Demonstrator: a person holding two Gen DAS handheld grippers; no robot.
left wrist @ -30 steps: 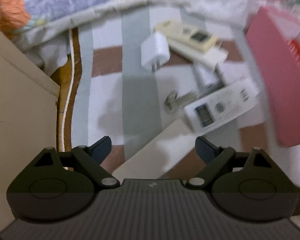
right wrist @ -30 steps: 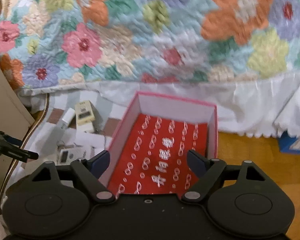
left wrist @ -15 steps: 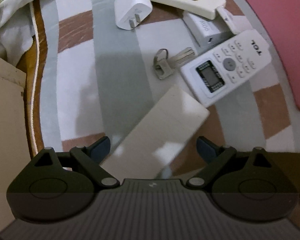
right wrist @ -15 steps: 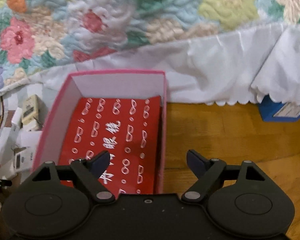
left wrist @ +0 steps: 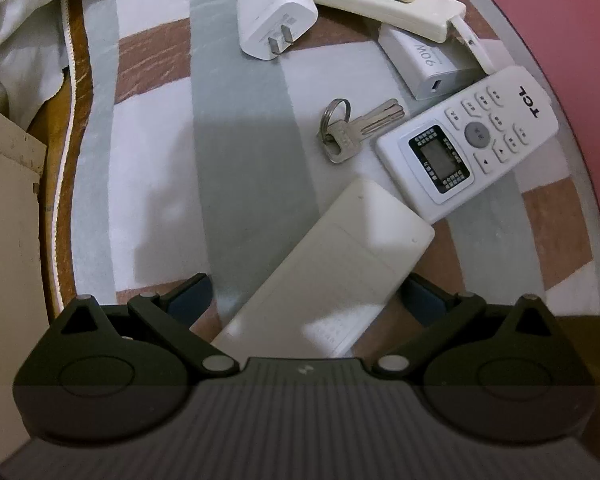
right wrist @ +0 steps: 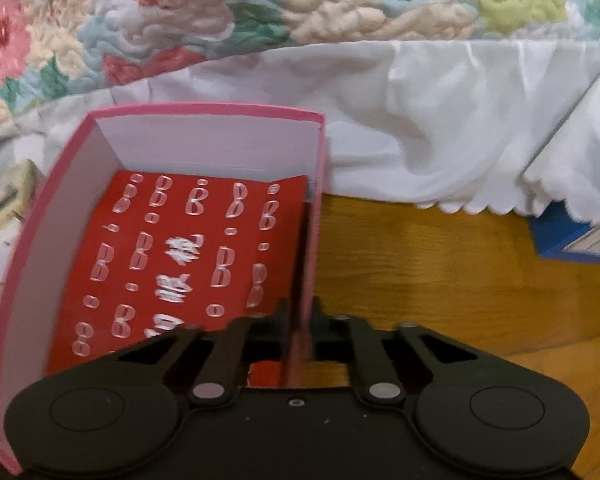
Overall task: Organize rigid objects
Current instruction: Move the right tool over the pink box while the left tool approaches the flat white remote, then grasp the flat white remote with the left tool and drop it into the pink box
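So the left hand-held gripper (left wrist: 306, 294) is spread wide over a beige remote (left wrist: 324, 276) lying face down on the striped mat (left wrist: 160, 152), a finger on each side, not touching it. Just past it sit a white TCL remote (left wrist: 470, 138), keys (left wrist: 350, 128) and two chargers. The right hand-held gripper (right wrist: 300, 316) is pinching the right wall of the pink box (right wrist: 314, 216), which sits on the wood floor (right wrist: 440, 272) by the bed.
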